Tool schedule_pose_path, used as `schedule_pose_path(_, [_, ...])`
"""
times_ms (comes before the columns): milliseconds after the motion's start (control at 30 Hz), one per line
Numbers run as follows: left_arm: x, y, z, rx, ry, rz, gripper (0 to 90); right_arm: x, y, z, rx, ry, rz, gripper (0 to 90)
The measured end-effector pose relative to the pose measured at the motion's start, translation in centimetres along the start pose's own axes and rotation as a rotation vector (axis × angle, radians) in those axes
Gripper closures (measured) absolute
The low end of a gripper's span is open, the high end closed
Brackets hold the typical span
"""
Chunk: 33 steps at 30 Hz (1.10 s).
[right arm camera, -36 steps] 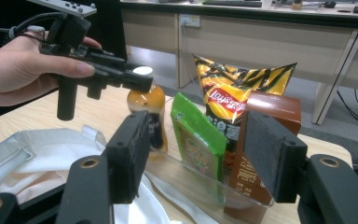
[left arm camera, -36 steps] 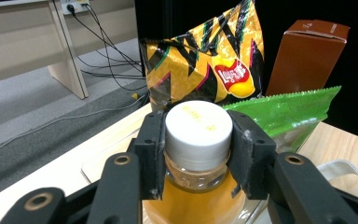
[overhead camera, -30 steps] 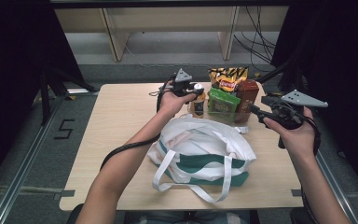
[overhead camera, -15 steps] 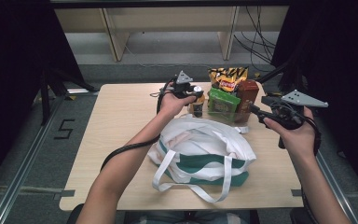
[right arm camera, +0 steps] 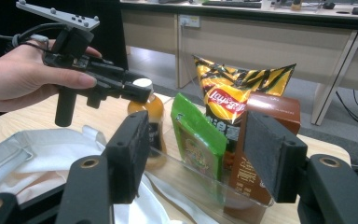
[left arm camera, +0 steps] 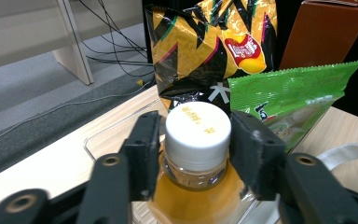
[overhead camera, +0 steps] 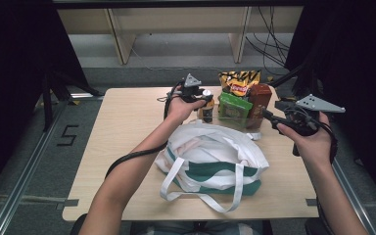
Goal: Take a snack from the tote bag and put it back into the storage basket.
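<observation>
the left gripper (left arm camera: pixel 196 161) has just been opening, its jaws loose beside the bottle (left arm camera: pixel 196 135)'s white cap. the bottle looks heavy, rigid and slick; grasp beneath the cap. the right gripper (right arm camera: pixel 200 154) hangs released near the bottle.

Up top, the fixed camera looks forward and down over your arms onto the whole bench (overhead camera: pixel 127 147). Your left tool's (left arm camera: pixel 196 154) camera sits right on the bottle (left arm camera: pixel 196 140), very close, facing the chip bag (left arm camera: pixel 214 46) and green packet (left arm camera: pixel 289 102). Your right tool's (right arm camera: pixel 196 154) camera hangs farther back, looking across at the same bottle (right arm camera: pixel 149 109), bag (right arm camera: pixel 228 98) and packet (right arm camera: pixel 198 135), with your left hand (right arm camera: pixel 23 79) in shot.
</observation>
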<state>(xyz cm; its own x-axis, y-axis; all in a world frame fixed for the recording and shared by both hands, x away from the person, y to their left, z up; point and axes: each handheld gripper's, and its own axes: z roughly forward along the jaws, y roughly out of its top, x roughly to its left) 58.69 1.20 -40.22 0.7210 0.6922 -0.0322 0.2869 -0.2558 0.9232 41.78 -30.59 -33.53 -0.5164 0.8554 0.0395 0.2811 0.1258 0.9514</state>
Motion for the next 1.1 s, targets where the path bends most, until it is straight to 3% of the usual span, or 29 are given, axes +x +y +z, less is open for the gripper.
schedule_pose_path(300, [-0.3, 0.6, -1.5, -0.021, 0.016, -0.005, 37.6, -0.1, 0.0, -0.1, -0.012, -0.014, -0.003, 42.0])
schedule_pose_path(1100, [-0.8, 0.5, -7.6, -0.032, 0.011, 0.020, 36.6, 0.0, 0.0, 0.0, 0.003, -0.005, 0.005, 42.0])
